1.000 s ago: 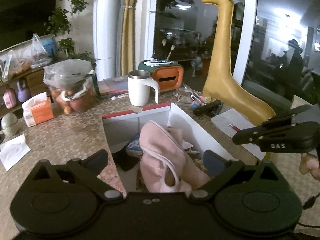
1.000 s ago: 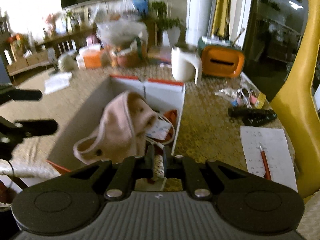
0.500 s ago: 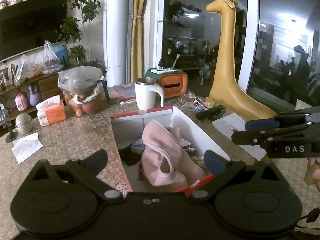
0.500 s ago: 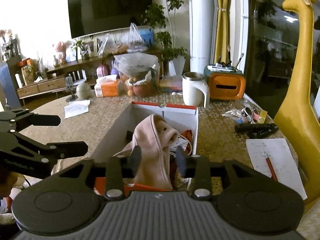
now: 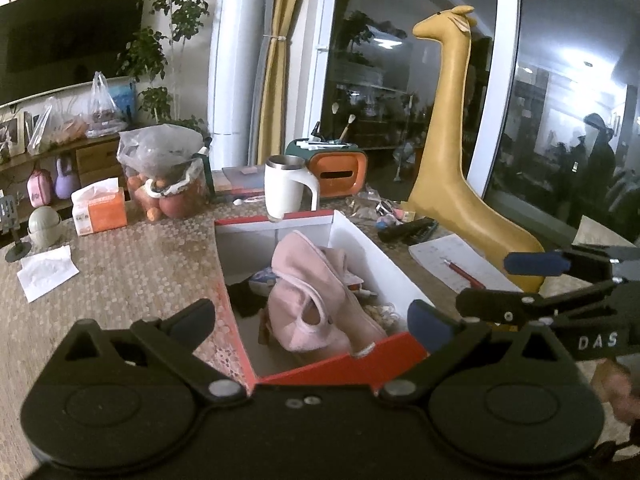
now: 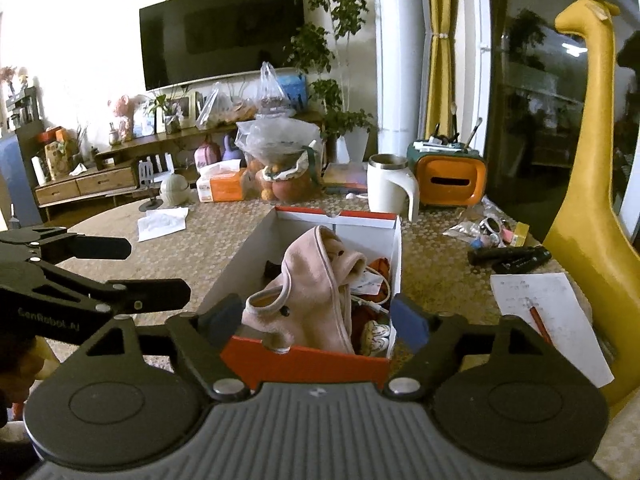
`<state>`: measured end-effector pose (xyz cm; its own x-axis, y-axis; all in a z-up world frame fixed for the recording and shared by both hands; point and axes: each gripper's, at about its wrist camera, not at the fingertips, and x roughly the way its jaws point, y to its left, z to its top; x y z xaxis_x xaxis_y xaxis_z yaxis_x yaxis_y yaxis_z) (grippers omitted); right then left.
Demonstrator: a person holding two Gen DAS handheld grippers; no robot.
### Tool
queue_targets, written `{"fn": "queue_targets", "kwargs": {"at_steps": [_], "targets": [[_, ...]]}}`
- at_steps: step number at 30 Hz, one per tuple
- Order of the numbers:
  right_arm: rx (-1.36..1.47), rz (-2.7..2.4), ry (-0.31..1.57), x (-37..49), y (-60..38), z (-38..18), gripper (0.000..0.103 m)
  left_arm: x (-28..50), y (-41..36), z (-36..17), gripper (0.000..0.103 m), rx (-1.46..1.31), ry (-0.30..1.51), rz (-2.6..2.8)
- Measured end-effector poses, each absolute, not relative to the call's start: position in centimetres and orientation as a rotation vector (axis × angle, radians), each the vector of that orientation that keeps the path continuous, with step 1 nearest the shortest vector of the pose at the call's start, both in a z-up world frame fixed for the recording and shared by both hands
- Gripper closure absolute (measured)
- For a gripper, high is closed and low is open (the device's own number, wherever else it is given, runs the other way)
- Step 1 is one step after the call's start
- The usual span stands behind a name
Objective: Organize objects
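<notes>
Both grippers hung with fingers spread wide and nothing between them, the left gripper [image 5: 312,318] and the right gripper [image 6: 314,318] just short of the near end of the red-and-white cardboard box [image 6: 304,360] on the speckled table [image 5: 120,264]. A soft pink fleece garment [image 6: 316,284] lay heaped inside, over smaller odds and ends. To my eye the tidy course was picking loose items like the black remote controls [image 6: 510,258] beside the box, gripping each squarely before lowering it in.

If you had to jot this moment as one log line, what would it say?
left gripper: open, empty | right gripper: open, empty | both above near end of box | pink garment lies inside box
</notes>
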<state>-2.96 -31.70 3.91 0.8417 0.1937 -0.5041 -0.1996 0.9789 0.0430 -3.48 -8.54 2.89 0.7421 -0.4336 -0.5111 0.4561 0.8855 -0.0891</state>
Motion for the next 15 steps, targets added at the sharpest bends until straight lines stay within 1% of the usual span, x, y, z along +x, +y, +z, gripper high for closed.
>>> {"fn": "queue_targets", "kwargs": {"at_steps": [2,6,15], "targets": [[-0.001,0.196,0.517,-3.5,-31.7,3.7,0.011,-3.7,-8.5,2.8,0.001,0.039,0.548,-0.483],[0.047,0.183,0.499,-4.4,-31.9,3.5,0.008,-3.8,-8.5,2.8,0.001,0.026,0.550,-0.485],[0.066,0.161,0.506,-5.1,-31.7,3.2,0.008,-3.9,-8.7,2.6,0.001,0.018,0.549,-0.500]]}}
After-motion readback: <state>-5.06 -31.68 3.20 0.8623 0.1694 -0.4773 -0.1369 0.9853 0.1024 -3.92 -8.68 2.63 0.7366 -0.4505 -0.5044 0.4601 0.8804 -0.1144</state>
